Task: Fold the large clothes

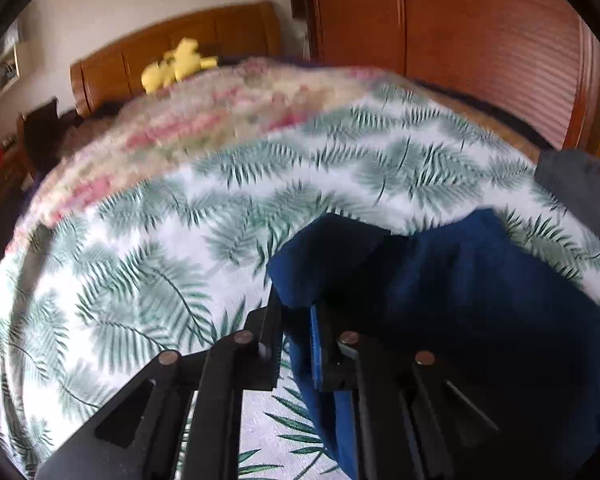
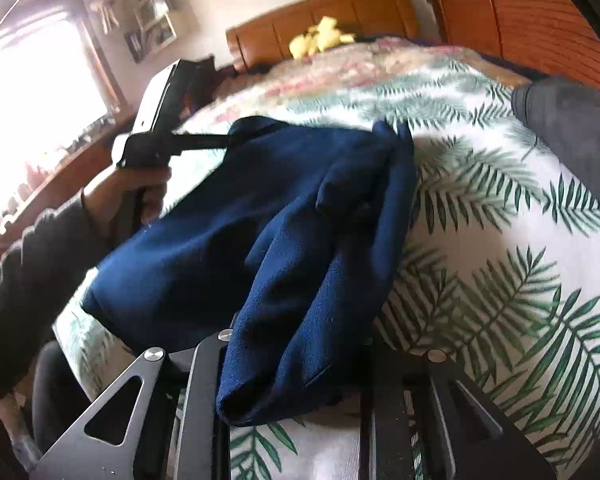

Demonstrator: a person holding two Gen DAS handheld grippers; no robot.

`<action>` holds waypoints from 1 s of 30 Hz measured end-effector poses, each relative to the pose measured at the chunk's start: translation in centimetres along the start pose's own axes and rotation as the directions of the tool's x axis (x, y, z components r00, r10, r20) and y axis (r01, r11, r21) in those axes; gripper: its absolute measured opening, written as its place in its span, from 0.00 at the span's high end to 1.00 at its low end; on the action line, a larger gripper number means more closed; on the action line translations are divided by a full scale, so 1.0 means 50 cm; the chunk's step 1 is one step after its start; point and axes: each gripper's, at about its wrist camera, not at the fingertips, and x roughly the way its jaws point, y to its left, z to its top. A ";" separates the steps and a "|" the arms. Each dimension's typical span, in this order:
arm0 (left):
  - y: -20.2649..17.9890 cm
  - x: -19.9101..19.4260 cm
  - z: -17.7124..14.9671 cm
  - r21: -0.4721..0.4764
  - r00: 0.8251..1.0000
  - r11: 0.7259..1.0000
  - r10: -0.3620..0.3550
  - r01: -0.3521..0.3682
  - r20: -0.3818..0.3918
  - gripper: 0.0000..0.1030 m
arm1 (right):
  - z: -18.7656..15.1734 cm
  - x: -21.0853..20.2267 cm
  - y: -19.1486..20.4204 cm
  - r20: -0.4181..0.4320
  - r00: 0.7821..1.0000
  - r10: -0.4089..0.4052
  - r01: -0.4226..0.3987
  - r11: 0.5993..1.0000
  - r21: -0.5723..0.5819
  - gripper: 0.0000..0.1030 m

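- The navy garment [image 2: 268, 216] lies bunched on the leaf-print bedspread [image 2: 500, 260], filling the middle of the right wrist view and lifted off the bed along two edges.
- Our left gripper [image 1: 296, 344] is clenched on a navy hem: in its own view the cloth runs between the fingers at 6 o'clock and drapes away toward 3 o'clock.
- From the right wrist view, that same gripper shows at 10 o'clock, its arm reaching into the garment's far corner, with the person's hand [image 2: 148, 188] and dark sleeve [image 2: 32, 272] below it.
- Our right gripper [image 2: 296, 384] also grasps the fabric: a thick fold spills over the fingers at 6 o'clock and hides the pads, so we judge the bite by the pinched cloth.
- We judge the fold barely begun. The garment is still rumpled in several ridges, with no flat, squared layer showing. What remains: stretch it taut between both grips, lay it flat, then fold it over.
- Around it, a pink-and-cream fuzzy blanket [image 1: 204, 128] lies beyond the spread at 11 o'clock, and a yellow plush toy [image 1: 176, 64] sits by the wooden headboard [image 1: 204, 36].
- A grey cloth item [image 2: 572, 136] rests at 2 o'clock on the bed, near the garment but apart from it; we think it could crowd the laying-out space.
- A wooden wardrobe [image 1: 460, 32] stands at 1 o'clock, well clear.
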 end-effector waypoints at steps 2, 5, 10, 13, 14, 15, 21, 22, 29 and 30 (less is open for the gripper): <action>-0.013 -0.038 0.016 0.016 0.999 1.000 0.006 -0.007 0.040 0.92 | 0.013 -0.015 0.002 0.039 0.999 0.010 -0.010 1.000 0.001 0.84; -0.031 -0.083 0.035 0.026 0.996 1.000 0.015 -0.017 0.087 0.92 | 0.036 -0.037 0.009 0.089 0.996 0.010 -0.008 1.000 -0.019 0.85; -0.076 -0.152 0.081 0.029 0.984 0.999 0.016 -0.021 0.175 0.93 | 0.070 -0.080 0.006 0.147 0.989 -0.013 0.022 0.998 -0.056 0.86; -0.134 -0.186 0.122 0.054 0.973 0.998 0.004 -0.016 0.229 0.93 | 0.110 -0.138 -0.015 0.205 0.978 -0.044 0.061 0.995 -0.078 0.87; -0.156 -0.195 0.137 0.060 0.970 0.998 -0.009 -0.006 0.245 0.93 | 0.123 -0.162 -0.023 0.225 0.973 -0.057 0.078 0.993 -0.087 0.87; -0.179 -0.203 0.155 0.061 0.966 0.998 -0.030 0.014 0.259 0.93 | 0.132 -0.179 -0.030 0.238 0.969 -0.068 0.092 0.991 -0.092 0.87; -0.370 -0.222 0.261 0.111 0.934 0.985 -0.161 0.132 0.319 0.92 | 0.201 -0.352 -0.121 0.305 0.934 -0.185 0.232 0.965 -0.125 0.88; -0.407 -0.221 0.276 0.124 0.928 0.981 -0.183 0.150 0.323 0.92 | 0.212 -0.391 -0.145 0.312 0.925 -0.215 0.265 0.956 -0.127 0.88; -0.614 -0.180 0.324 0.216 0.912 0.948 -0.290 0.233 0.291 0.90 | 0.208 -0.548 -0.278 0.333 0.852 -0.404 0.455 0.886 -0.091 0.88; -0.639 -0.153 0.321 0.222 0.918 0.941 -0.308 0.255 0.251 0.89 | 0.200 -0.561 -0.312 0.323 0.847 -0.423 0.465 0.883 -0.063 0.87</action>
